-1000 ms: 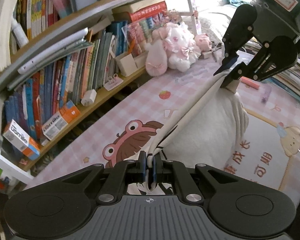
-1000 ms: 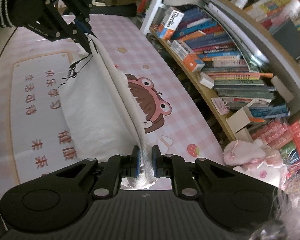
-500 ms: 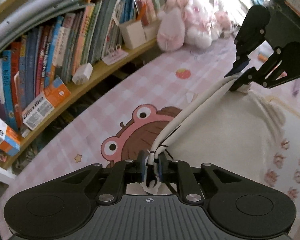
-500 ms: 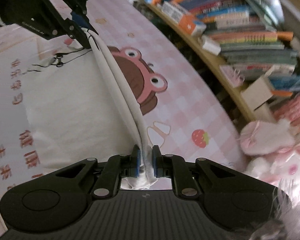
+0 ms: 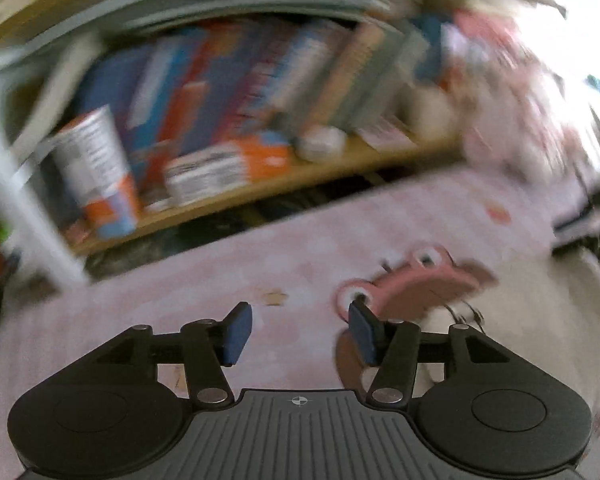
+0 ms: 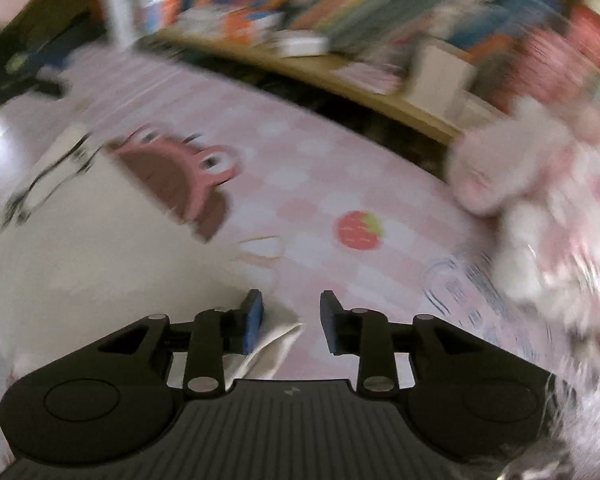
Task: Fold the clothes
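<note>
The white garment [image 6: 80,256] lies on the pink checked table cover, left of my right gripper [image 6: 290,322]. That gripper is open, with a corner of the cloth [image 6: 276,344] lying by its left finger. In the left wrist view the garment [image 5: 540,320] lies at the right, beside the frog print [image 5: 416,284]. My left gripper [image 5: 298,332] is open and empty above the cover. Both views are motion-blurred.
A bookshelf [image 5: 260,92] full of books runs along the table's far edge and also shows in the right wrist view [image 6: 380,40]. Pink plush toys [image 6: 540,184] sit at the right end. A strawberry print [image 6: 358,230] marks the cover.
Both grippers have opened and let go of the folded garment edge, which now lies on the table. Both have swung away toward the bookshelf side.
</note>
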`<action>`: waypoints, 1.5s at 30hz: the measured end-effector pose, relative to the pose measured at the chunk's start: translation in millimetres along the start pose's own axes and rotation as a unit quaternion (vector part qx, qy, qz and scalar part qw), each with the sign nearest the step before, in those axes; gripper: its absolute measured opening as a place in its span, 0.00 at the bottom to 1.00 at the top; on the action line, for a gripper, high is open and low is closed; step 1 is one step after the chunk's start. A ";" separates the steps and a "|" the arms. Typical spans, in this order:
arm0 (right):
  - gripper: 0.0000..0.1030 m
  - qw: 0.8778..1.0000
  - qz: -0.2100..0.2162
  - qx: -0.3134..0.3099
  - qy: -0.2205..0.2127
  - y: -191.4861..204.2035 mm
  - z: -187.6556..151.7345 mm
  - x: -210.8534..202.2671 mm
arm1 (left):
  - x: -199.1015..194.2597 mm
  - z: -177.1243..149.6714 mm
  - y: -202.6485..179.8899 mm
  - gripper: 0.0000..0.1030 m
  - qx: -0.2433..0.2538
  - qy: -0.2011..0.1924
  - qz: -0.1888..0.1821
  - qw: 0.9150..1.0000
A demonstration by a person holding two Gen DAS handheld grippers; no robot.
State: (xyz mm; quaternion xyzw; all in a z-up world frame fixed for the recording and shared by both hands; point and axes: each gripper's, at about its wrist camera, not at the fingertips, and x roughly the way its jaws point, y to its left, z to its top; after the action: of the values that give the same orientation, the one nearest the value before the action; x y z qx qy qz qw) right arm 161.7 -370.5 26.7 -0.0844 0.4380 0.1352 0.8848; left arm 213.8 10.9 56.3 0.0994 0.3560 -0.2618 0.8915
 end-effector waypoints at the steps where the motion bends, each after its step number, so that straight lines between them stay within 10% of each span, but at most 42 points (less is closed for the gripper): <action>1: 0.28 0.999 -0.018 0.027 -0.008 -3.5 -2.4 -2.4 | -5.0 -6.1 5.8 0.47 -0.030 -0.008 -0.013 0.999; 14: 0.29 0.956 0.035 0.289 -0.038 13.7 -65.9 -56.4 | -5.2 -68.5 -40.2 0.46 -0.187 0.002 -0.149 0.971; 18: 0.20 0.945 0.025 0.324 -0.026 20.1 -77.7 -43.6 | -3.3 -77.5 -44.2 0.02 -0.224 0.014 -0.166 0.960; 22: 0.18 0.946 0.025 0.321 -0.030 23.5 -79.4 -41.1 | -41.6 -80.6 -36.8 0.02 -0.301 -0.040 -0.196 0.932; 27: 0.19 0.948 0.035 0.313 -0.036 28.1 -80.9 -34.2 | 5.8 -113.6 -7.9 0.06 -0.384 0.022 -0.158 0.909; 34: 0.23 0.950 0.036 0.309 -0.034 25.9 -82.0 -33.1 | -6.4 -91.0 -15.5 0.29 -0.307 -0.008 -0.134 0.942; 37: 0.23 0.952 0.035 0.304 -0.034 26.7 -82.0 -32.8 | 1.6 -85.3 -11.8 0.24 -0.322 -0.007 -0.138 0.937; 39: 0.23 0.953 0.034 0.300 -0.034 27.2 -81.9 -32.8 | 4.8 -84.4 -12.5 0.03 -0.327 -0.002 -0.143 0.934; 45: 0.23 0.955 0.035 0.293 -0.032 27.4 -81.6 -32.2 | 0.1 -89.4 -9.5 0.04 -0.370 -0.015 -0.143 0.918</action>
State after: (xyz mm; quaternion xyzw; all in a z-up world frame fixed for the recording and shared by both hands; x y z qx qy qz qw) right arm 73.1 -371.7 2.5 0.1988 0.4326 0.0345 0.8787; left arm 156.7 35.4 -8.7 -0.2930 0.4243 -0.2375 0.8233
